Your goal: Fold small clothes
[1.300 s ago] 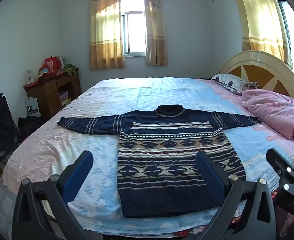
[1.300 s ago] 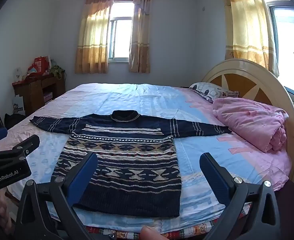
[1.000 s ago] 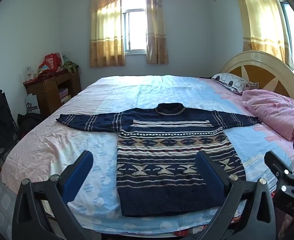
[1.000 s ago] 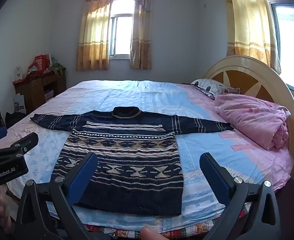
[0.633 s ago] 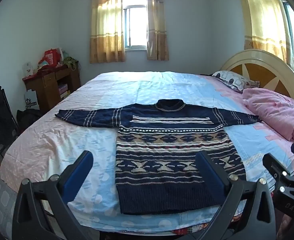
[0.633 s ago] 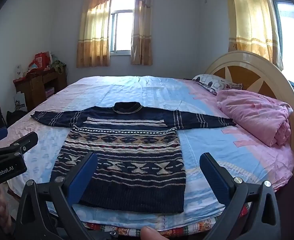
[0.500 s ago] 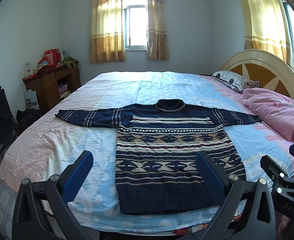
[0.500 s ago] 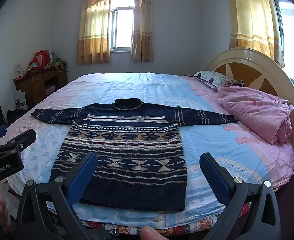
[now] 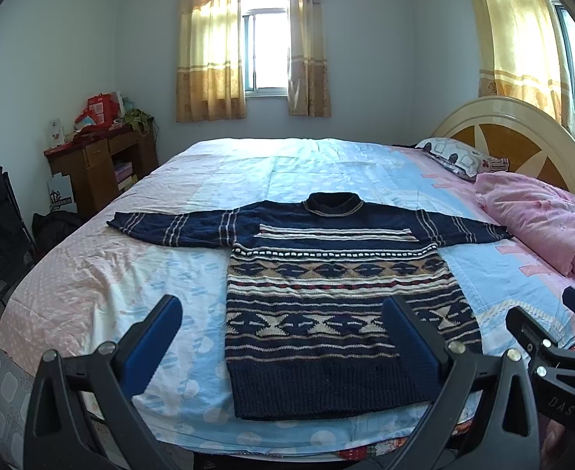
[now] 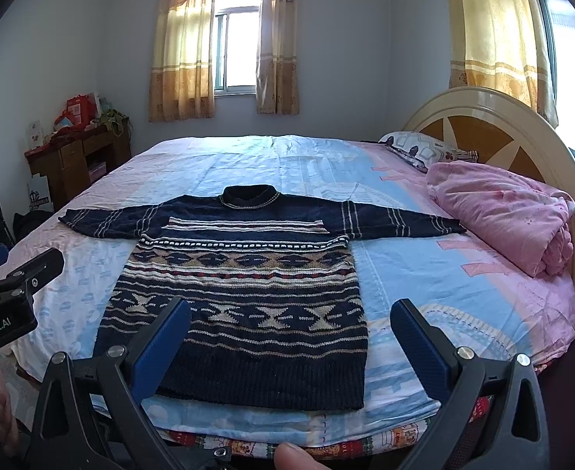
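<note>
1. While the sweater (image 9: 338,293) is lying flat on the bed (image 9: 138,274), sleeves reaching toward 9 and 3 o'clock for folding, I am holding back.
2. I am keeping the left gripper (image 9: 283,325) and the right gripper (image 10: 291,327) spread wide and empty, near the hem at 6 o'clock.

Black-framed left gripper (image 9: 281,329); blue pads (image 9: 152,340); silver screws.

Left gripper (image 9: 283,337) jaws spread wide; right gripper (image 10: 291,337) likewise
</note>
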Tool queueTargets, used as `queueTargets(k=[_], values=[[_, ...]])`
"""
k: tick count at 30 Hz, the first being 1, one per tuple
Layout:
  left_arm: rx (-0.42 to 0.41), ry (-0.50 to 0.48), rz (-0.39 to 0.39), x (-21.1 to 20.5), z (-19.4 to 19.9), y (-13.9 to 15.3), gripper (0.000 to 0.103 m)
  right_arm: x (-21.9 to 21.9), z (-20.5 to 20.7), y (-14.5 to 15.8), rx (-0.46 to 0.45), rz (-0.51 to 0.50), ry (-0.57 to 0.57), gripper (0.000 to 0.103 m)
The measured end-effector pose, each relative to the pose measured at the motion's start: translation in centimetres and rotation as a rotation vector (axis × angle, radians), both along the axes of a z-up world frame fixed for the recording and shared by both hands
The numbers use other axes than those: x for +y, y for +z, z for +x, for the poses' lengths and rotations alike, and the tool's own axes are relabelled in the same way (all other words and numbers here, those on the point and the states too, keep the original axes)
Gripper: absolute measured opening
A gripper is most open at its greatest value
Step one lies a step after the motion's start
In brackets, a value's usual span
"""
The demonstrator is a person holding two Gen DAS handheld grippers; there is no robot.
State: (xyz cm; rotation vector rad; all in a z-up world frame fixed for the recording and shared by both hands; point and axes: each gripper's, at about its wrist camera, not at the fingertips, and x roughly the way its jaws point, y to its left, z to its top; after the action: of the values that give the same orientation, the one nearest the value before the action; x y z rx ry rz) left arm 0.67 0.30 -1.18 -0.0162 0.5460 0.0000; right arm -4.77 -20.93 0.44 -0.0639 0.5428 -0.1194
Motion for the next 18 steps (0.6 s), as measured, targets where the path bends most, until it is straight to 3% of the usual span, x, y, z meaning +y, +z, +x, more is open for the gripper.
queueTargets(k=[18], values=[[0.009, 0.006, -0.008, 0.0, 0.29, -0.14, 0.103, -0.64, 0.53, -0.2, 0.002, 0.0, -0.012, 0.102]])
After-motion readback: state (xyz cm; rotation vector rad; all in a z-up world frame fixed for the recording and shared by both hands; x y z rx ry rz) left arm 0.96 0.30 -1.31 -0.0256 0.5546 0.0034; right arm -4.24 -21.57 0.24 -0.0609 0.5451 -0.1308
